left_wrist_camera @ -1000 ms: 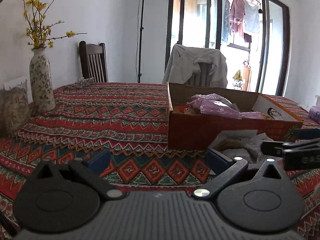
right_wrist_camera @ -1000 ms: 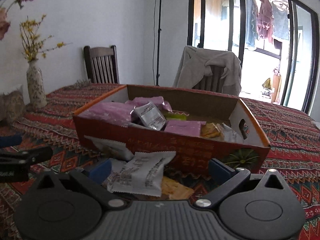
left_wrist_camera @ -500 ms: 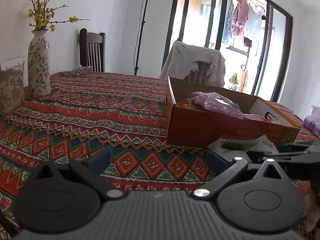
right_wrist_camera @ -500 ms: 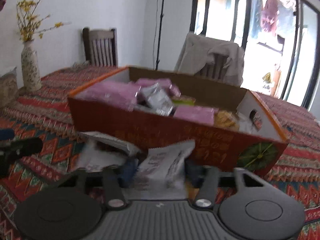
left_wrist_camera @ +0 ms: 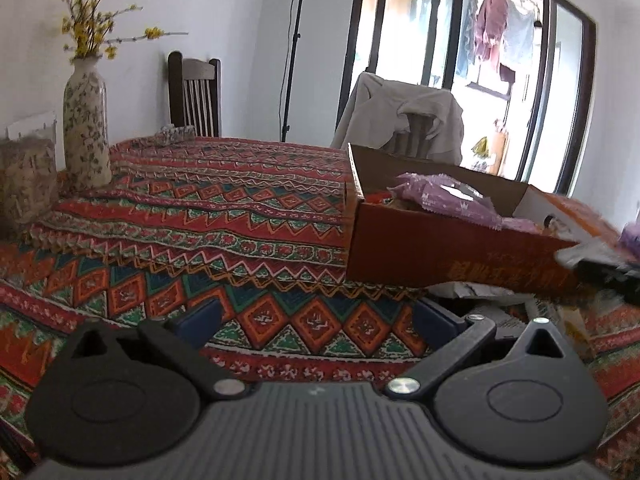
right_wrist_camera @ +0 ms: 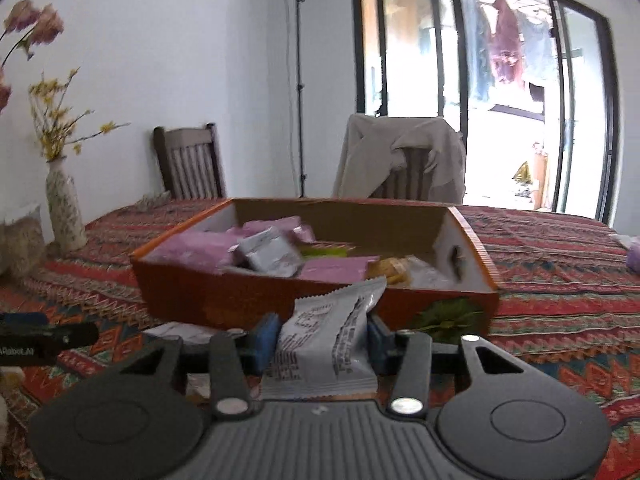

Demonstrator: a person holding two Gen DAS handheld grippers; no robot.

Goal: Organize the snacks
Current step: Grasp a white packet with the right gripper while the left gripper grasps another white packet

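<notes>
In the right wrist view the right gripper [right_wrist_camera: 323, 334] sits at lower centre, angled gently downward toward the orange cardboard box [right_wrist_camera: 248, 300]; its blue pads have just been closing and now pinch a white snack packet [right_wrist_camera: 326, 344], which stands up between them with its top edge overlapping the box's near wall; the packet is lifted clear of the patterned tablecloth [right_wrist_camera: 560, 304]; inside the box, at mid-frame, lie purple packets [right_wrist_camera: 200, 248], a silver packet [right_wrist_camera: 268, 254] and some biscuits [right_wrist_camera: 390, 270]; another white wrapper [right_wrist_camera: 180, 331] lies flat on the cloth at lower left of the box.

In the left wrist view the left gripper [left_wrist_camera: 316, 318] fills the bottom of the frame, also tilted slightly down; its fingers are spread wide with only tablecloth between them; the box stands at right of centre; a flowered vase [left_wrist_camera: 86, 124] stands at the left edge; the right gripper shows as a blurred dark shape at the right edge.
</notes>
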